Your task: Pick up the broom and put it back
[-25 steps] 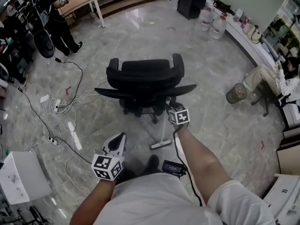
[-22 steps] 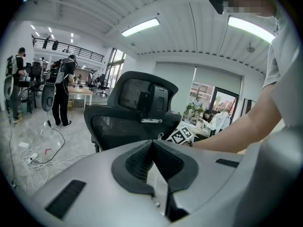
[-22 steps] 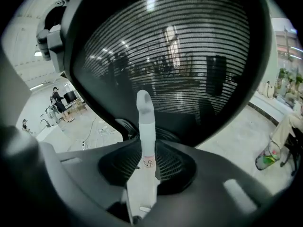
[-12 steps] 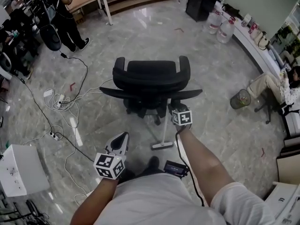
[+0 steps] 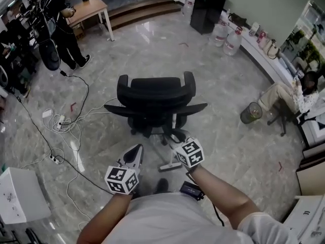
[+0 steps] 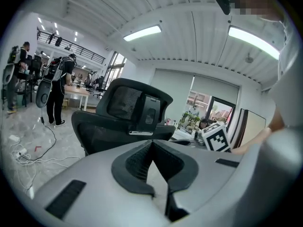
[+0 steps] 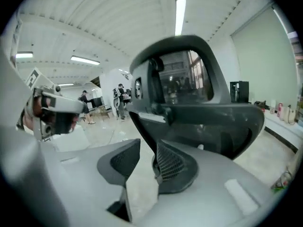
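Observation:
A broom with a white handle leans against the back of a black office chair, and its head rests on the floor. My right gripper hovers just in front of the handle, below the chair's seat. Its jaws are closing with a clear gap and nothing between them. My left gripper hangs to the left of the broom, pointing at the chair. Its pads meet at the tips and hold nothing.
Cables trail over the marble floor at left, near a white box. A black device lies by my feet. A wire bin and a seated person are at right; people stand far left.
My right gripper has drawn back from beside the chair's armrest toward me and risen. The broom still leans on the chair. My left gripper has shifted only slightly.

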The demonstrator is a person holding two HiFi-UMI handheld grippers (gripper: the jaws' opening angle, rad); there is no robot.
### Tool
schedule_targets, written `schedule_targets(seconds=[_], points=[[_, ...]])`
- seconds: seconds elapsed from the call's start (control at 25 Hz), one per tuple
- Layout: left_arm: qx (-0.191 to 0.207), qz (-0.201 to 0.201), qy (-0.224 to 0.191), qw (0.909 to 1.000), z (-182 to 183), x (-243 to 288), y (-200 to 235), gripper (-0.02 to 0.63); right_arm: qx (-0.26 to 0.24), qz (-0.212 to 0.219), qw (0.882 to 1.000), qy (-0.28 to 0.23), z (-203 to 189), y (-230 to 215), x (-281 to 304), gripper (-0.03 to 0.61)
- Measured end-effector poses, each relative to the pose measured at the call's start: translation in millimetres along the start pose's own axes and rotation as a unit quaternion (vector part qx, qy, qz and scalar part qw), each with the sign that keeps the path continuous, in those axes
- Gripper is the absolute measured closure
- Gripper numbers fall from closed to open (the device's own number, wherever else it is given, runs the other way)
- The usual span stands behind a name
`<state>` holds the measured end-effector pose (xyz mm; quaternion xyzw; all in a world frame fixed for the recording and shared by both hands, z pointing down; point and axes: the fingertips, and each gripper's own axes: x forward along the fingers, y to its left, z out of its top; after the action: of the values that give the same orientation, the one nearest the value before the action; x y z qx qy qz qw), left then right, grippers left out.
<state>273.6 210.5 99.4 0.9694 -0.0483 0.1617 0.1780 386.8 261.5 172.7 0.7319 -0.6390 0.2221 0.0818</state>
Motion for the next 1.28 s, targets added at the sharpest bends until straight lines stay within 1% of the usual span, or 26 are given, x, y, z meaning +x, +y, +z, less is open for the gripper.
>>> schedule_targets(seconds=[0.16, 0.32, 0.44, 0.56, 0.72, 0.92, 1.28], points=[[-0.007, -0.024, -0.019, 0.9995, 14.4, 3.0, -19.4, 0.607, 0.014, 0.025, 0.999, -0.036, 35.9, 44.3, -31.5, 0.486], [0.001, -0.029, -0.034, 0.9990, 28.4, 2.6, -30.7, 0.607, 0.021, 0.034, 0.997, -0.066, 60.2, 75.4, -50.0, 0.508], [0.007, -0.023, -0.035, 0.9991, 31.9, 0.5, -31.6, 0.607, 0.017, 0.028, 0.996, -0.080, 69.3, 88.8, -54.5, 0.565], [0.006, -0.014, -0.028, 0.9995, 30.8, -1.3, -29.2, 0.607, 0.018, 0.030, 0.996, -0.085, 74.3, 97.4, -53.6, 0.575], [0.006, -0.011, -0.023, 0.9997, 27.7, -2.3, -30.0, 0.607, 0.009, 0.034, 0.996, -0.086, 77.1, 103.1, -52.7, 0.577], [0.005, -0.006, -0.017, 0.9998, 21.9, -4.3, -26.6, 0.607, 0.009, 0.041, 0.995, -0.087, 80.7, 108.5, -47.8, 0.577], [0.001, -0.004, -0.020, 0.9998, 20.8, -4.7, -24.1, 0.607, 0.014, 0.046, 0.995, -0.086, 80.1, 108.4, -45.8, 0.577]])
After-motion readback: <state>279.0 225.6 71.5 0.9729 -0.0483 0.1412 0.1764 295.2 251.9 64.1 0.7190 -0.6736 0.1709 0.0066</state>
